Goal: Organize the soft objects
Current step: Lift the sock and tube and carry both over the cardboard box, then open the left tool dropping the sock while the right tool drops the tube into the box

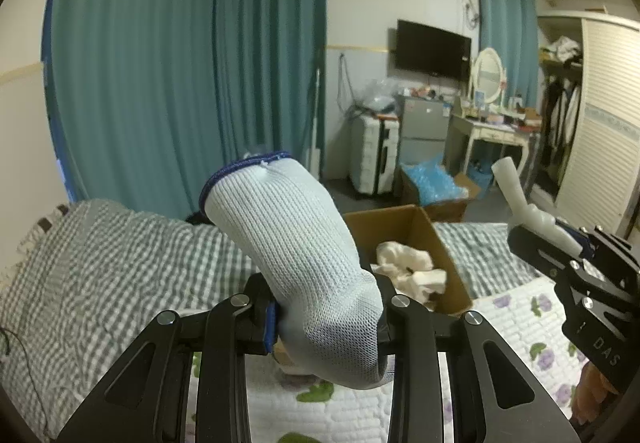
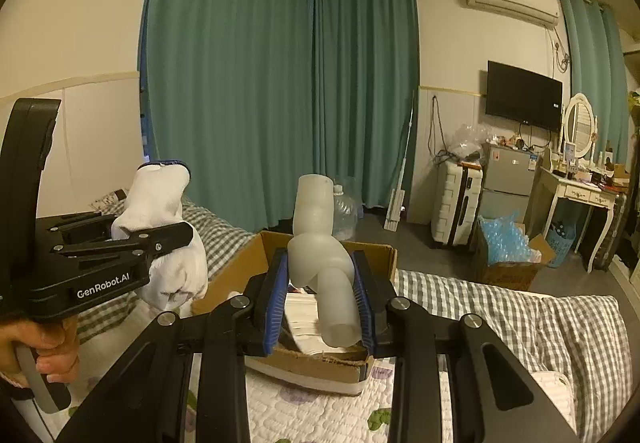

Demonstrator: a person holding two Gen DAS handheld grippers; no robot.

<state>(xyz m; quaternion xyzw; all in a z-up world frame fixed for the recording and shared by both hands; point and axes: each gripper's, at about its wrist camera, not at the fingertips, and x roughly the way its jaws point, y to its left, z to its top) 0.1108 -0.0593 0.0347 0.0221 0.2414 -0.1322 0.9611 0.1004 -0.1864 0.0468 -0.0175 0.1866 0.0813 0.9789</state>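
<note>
My left gripper (image 1: 326, 317) is shut on a white knit glove with a blue cuff (image 1: 296, 255); the glove sticks up above the bed. It also shows in the right wrist view (image 2: 160, 227), left of the box. My right gripper (image 2: 320, 295) is shut on a soft translucent white tube-shaped piece (image 2: 320, 251), held over the open cardboard box (image 2: 248, 255). In the left wrist view the right gripper (image 1: 560, 243) holds that piece (image 1: 520, 199) to the right of the box (image 1: 440, 243), which contains white soft items (image 1: 408, 263).
The box sits on a bed with a grey checked blanket (image 1: 100, 263) and a floral quilt (image 2: 320, 415). Teal curtains (image 2: 280, 83) hang behind. A suitcase (image 2: 456, 203), small fridge (image 2: 508, 179), dressing table (image 2: 580, 191) and another box of blue packing (image 2: 504, 247) stand on the floor.
</note>
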